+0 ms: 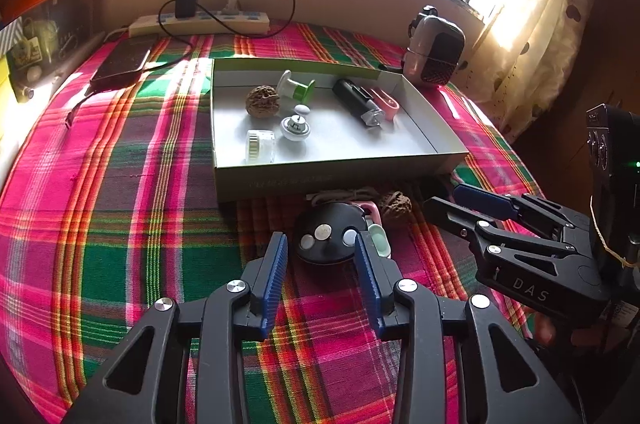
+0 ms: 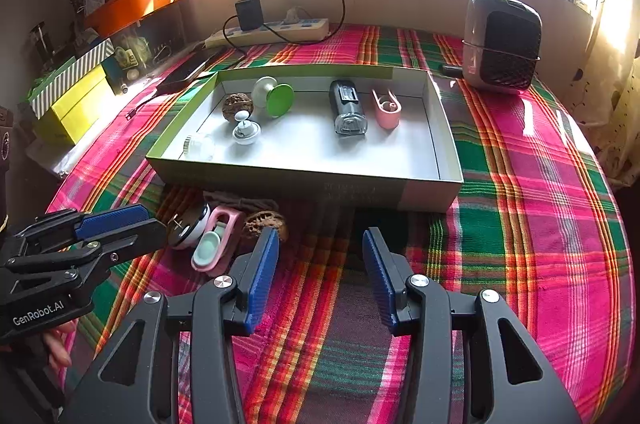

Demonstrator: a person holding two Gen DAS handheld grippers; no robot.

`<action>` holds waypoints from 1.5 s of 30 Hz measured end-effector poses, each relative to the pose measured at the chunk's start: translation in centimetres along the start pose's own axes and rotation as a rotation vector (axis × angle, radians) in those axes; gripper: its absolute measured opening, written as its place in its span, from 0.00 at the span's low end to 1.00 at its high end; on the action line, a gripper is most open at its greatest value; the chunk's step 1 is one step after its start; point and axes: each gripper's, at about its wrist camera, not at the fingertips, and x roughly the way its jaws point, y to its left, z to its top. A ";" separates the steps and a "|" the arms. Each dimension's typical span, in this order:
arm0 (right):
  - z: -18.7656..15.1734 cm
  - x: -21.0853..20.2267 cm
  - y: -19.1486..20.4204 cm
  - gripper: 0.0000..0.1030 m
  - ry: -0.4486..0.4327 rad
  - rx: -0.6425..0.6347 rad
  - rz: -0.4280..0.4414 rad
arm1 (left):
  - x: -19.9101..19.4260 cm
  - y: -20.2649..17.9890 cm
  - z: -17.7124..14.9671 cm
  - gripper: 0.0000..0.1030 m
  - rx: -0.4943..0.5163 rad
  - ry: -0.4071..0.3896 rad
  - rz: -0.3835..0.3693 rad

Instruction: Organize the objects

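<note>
A shallow grey box (image 1: 340,164) on the plaid cloth holds a walnut (image 1: 261,101), a green-and-white spool (image 1: 298,86), a black cylinder (image 1: 356,100), a pink clip (image 1: 386,104), a white knob (image 1: 295,128) and a clear jar (image 1: 260,146). In front of the box lie a black round disc (image 1: 328,236), a pink-and-mint piece (image 1: 376,232) and a second walnut (image 1: 395,206). My left gripper (image 1: 320,238) stands open just short of the disc, not pressing it. My right gripper (image 2: 320,236) is open and empty, its left fingertip near the second walnut (image 2: 266,224).
A power strip with a black charger (image 1: 200,22) and a dark phone (image 1: 124,64) lie at the back left. A small heater (image 2: 500,44) stands at the back right. Yellow boxes (image 2: 76,100) sit off the left edge. A white cord (image 1: 340,194) lies against the box front.
</note>
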 end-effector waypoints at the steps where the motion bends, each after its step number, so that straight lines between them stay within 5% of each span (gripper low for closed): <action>1: -0.1 0.0 -0.1 0.44 0.000 0.002 0.001 | 0.2 -0.2 -0.1 0.33 0.008 0.008 0.001; 22: -0.3 0.4 -0.5 0.45 0.020 0.006 -0.002 | 2.4 -1.5 1.3 0.35 0.082 0.036 0.065; 45: 0.0 1.0 0.1 0.45 0.031 -0.008 0.017 | 3.0 0.5 1.4 0.37 0.044 0.056 0.114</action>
